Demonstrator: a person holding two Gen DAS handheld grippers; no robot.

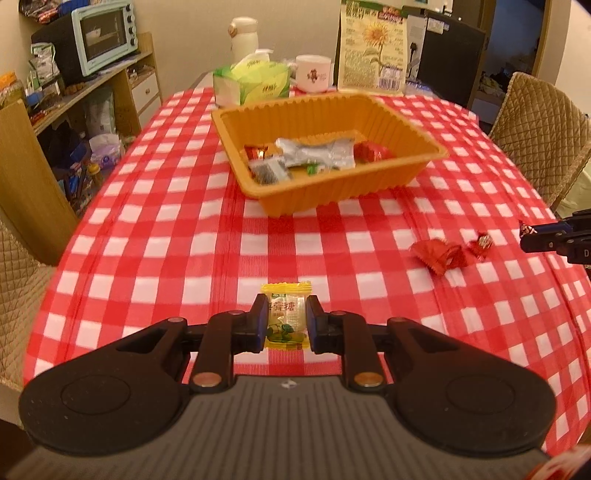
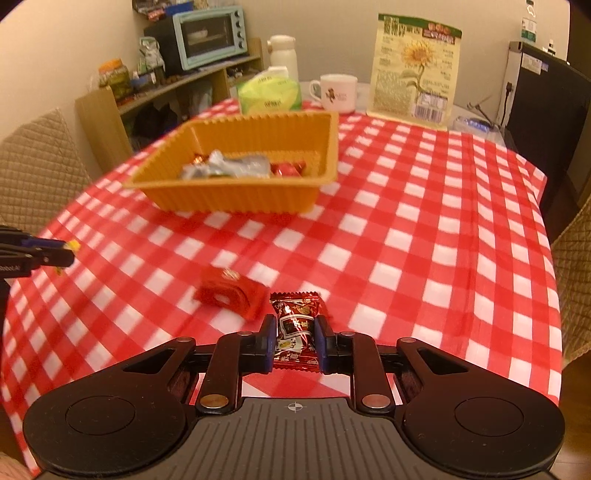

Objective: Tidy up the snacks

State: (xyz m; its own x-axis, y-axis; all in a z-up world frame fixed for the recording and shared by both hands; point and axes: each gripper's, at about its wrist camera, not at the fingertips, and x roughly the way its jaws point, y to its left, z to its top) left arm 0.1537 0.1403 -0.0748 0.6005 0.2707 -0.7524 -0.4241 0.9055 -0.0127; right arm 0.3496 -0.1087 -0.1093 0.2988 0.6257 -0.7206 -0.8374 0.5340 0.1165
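Note:
My left gripper [image 1: 286,308] is shut on a yellow wrapped candy [image 1: 286,291], held just above the red checked tablecloth [image 1: 166,229]. My right gripper [image 2: 295,323] is shut on a dark red candy packet [image 2: 295,306], also lifted off the cloth. An orange ribbed tray [image 1: 332,192] [image 2: 236,201] stands further back and holds several wrapped snacks, silver and red. A bright red wrapped candy [image 1: 441,254] [image 2: 229,291] lies on the cloth between the grippers, with a smaller red one [image 1: 480,243] beside it. Each gripper shows at the edge of the other's view.
Behind the tray stand a green tissue pack [image 1: 251,83], a white mug [image 1: 312,72], a sunflower-seed bag [image 1: 373,44] and a white flask [image 1: 243,37]. Quilted chairs [image 1: 535,140] [image 2: 37,166] flank the table. A shelf with a toaster oven [image 1: 105,31] is at the back left.

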